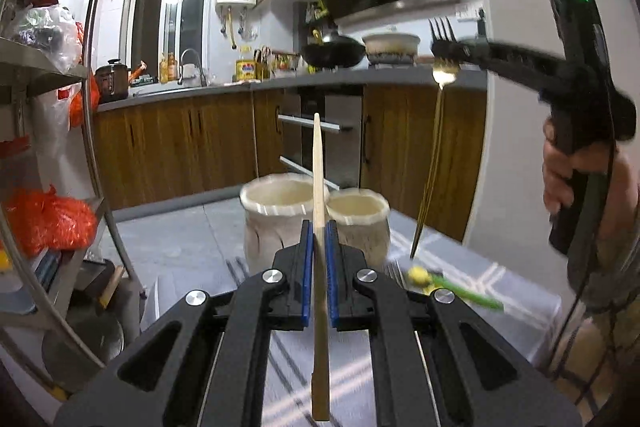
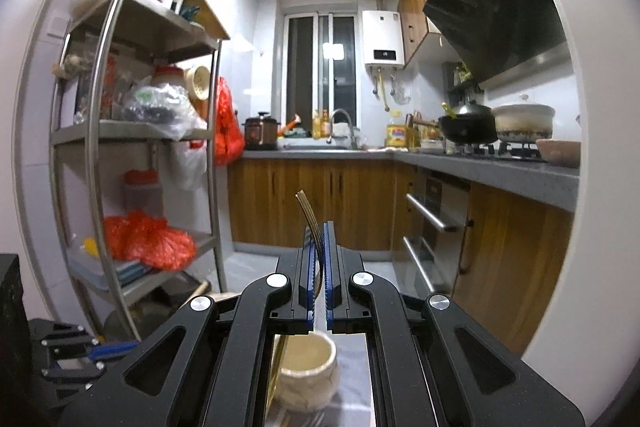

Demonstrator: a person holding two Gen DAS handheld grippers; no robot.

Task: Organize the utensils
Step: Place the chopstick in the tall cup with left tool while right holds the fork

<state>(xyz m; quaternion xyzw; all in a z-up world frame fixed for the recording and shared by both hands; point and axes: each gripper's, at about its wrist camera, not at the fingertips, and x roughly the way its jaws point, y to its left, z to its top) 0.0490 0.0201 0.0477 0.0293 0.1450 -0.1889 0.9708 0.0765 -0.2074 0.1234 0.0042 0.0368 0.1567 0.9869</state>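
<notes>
My left gripper (image 1: pixel 319 227) is shut on a pale wooden chopstick (image 1: pixel 318 163) that sticks forward and up past the blue pads. Just beyond it two cream holders (image 1: pixel 280 215) (image 1: pixel 358 217) stand side by side on the striped tablecloth (image 1: pixel 520 307). To the right a person's hand (image 1: pixel 560 179) carries my right gripper (image 1: pixel 440 49), shut on a gold fork (image 1: pixel 434 147) whose handle hangs down over the table. In the right wrist view the right gripper (image 2: pixel 319 227) pinches the fork (image 2: pixel 310 215), tines curving up, with one cream holder (image 2: pixel 308 367) below it.
A green-handled utensil (image 1: pixel 460 291) and a silver fork (image 1: pixel 394 271) lie on the cloth right of the holders. A steel shelf rack (image 2: pixel 132 131) with orange bags stands left. A counter (image 2: pixel 480 167) with wok and pot, and wooden cabinets, run behind.
</notes>
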